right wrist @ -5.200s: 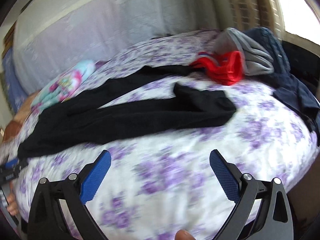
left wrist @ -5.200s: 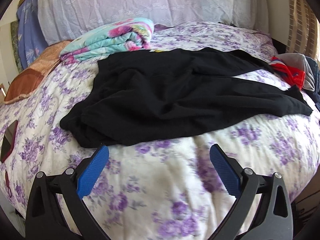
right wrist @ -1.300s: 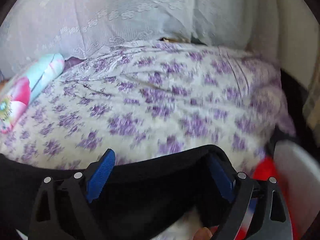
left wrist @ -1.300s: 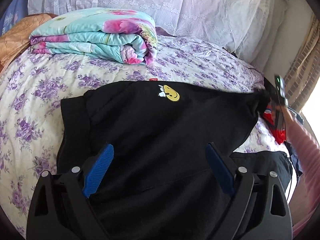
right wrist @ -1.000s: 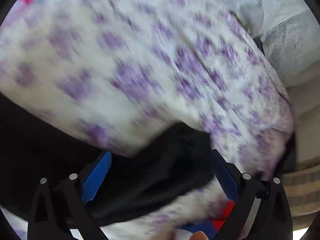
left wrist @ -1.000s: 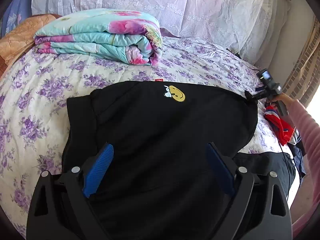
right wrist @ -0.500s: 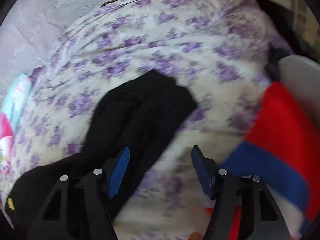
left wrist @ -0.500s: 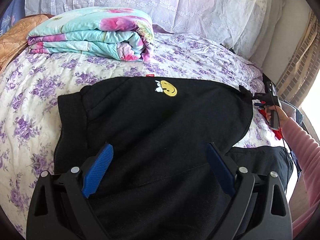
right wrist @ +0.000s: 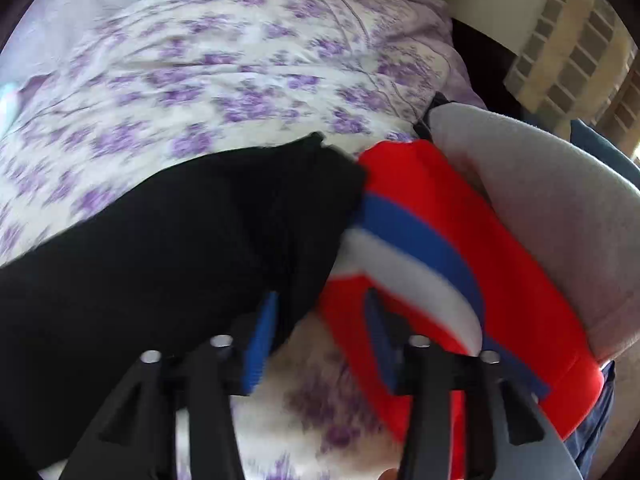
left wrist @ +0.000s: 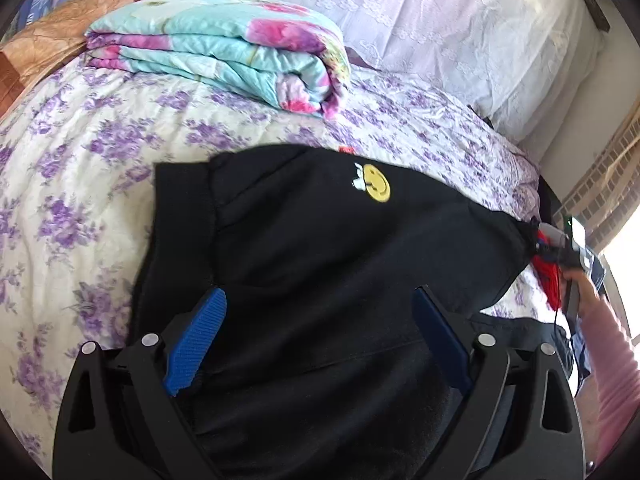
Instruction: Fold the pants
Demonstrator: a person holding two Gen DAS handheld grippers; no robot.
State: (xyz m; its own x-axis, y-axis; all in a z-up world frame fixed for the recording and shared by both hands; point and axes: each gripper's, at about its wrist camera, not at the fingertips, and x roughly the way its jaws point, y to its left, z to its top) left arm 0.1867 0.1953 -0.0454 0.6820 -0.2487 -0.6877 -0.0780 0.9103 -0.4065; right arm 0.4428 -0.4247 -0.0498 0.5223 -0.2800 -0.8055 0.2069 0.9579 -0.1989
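Observation:
Black pants (left wrist: 320,264) with a yellow smiley patch (left wrist: 377,188) lie spread on the floral bed. My left gripper (left wrist: 316,328) is open and hovers over the waist part of the pants. In the right wrist view, the pants' leg end (right wrist: 224,232) lies next to a red, white and blue garment (right wrist: 440,240). My right gripper (right wrist: 320,332) is partly closed, with the leg's edge over its left finger and bare sheet showing in the gap; a grip is unclear. The right gripper also shows far right in the left wrist view (left wrist: 560,246).
A folded turquoise floral blanket (left wrist: 224,48) lies behind the pants, near the lace-covered pillows (left wrist: 400,12). A grey garment (right wrist: 540,208) and dark blue clothes (right wrist: 592,440) lie at the right bed edge. A checked curtain (right wrist: 572,52) hangs beyond.
My right gripper has moved down to the leg end beside the red garment and its jaws have narrowed. The leg end has stretched out to the right. My left gripper has barely moved.

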